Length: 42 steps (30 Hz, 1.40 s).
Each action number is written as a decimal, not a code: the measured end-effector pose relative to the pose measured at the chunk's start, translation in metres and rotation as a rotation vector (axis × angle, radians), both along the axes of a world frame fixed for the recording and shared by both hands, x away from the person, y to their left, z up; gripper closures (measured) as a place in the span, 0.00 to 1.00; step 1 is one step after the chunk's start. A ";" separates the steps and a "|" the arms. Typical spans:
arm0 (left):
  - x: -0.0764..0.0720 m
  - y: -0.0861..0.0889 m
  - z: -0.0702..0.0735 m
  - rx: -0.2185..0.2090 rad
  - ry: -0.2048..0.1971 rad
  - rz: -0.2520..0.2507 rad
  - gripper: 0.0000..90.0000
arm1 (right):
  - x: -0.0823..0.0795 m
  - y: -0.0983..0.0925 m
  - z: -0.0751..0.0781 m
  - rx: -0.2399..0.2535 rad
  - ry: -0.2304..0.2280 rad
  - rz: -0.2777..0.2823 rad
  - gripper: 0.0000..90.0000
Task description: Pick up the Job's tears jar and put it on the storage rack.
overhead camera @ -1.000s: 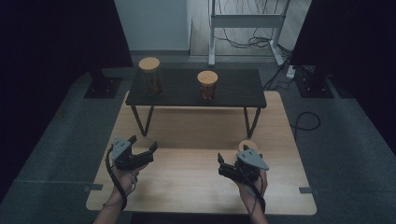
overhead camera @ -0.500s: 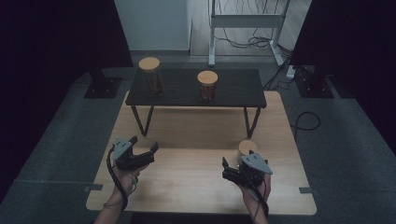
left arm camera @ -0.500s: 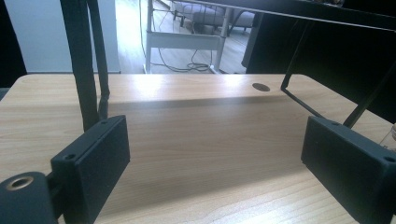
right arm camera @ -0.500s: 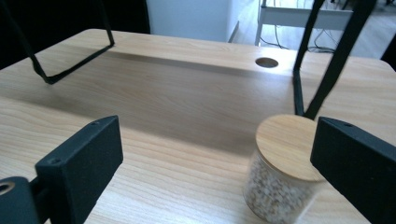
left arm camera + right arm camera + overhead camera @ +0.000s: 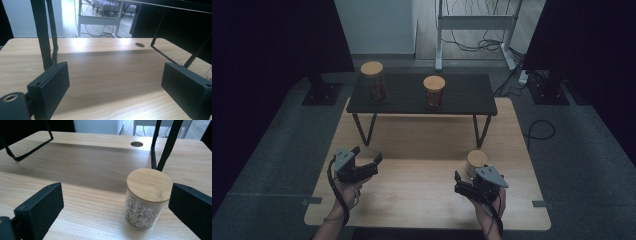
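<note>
A glass jar of pale grains with a round wooden lid (image 5: 147, 197) stands on the light wooden table (image 5: 422, 150), at the right (image 5: 477, 161). My right gripper (image 5: 467, 176) sits just behind it. Its jaws have just been opening and now stand wide (image 5: 116, 207), with the jar a little ahead, close to the right-hand jaw, and no pad touching it. My left gripper (image 5: 368, 154) rests over the table's left side, open, with bare wood between its pads (image 5: 116, 85).
A low black shelf on thin metal legs (image 5: 462, 102) spans the far half of the table. It carries two more wooden-lidded jars: a taller one (image 5: 374, 82) and a shorter one (image 5: 434, 91). Its legs (image 5: 162, 147) rise right behind the grain jar.
My right gripper has drawn back slightly toward the near edge, away from the jar, and its jaws have spread. The left gripper has stayed put.
</note>
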<state>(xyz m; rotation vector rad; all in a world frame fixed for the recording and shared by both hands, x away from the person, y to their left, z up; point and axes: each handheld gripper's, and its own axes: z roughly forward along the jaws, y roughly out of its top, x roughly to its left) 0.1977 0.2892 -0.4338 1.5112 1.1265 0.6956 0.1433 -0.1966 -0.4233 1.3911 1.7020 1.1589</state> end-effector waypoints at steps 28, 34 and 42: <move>0.000 0.002 0.001 0.001 -0.003 0.009 0.08 | 0.025 -0.005 -0.019 -0.030 0.116 -0.060 0.00; 0.000 0.003 0.001 0.001 -0.004 0.009 0.08 | 0.031 -0.002 -0.022 -0.061 0.128 -0.070 0.00; 0.000 0.003 0.001 0.002 -0.004 0.013 0.08 | 0.043 0.001 -0.022 -0.072 0.136 -0.074 0.00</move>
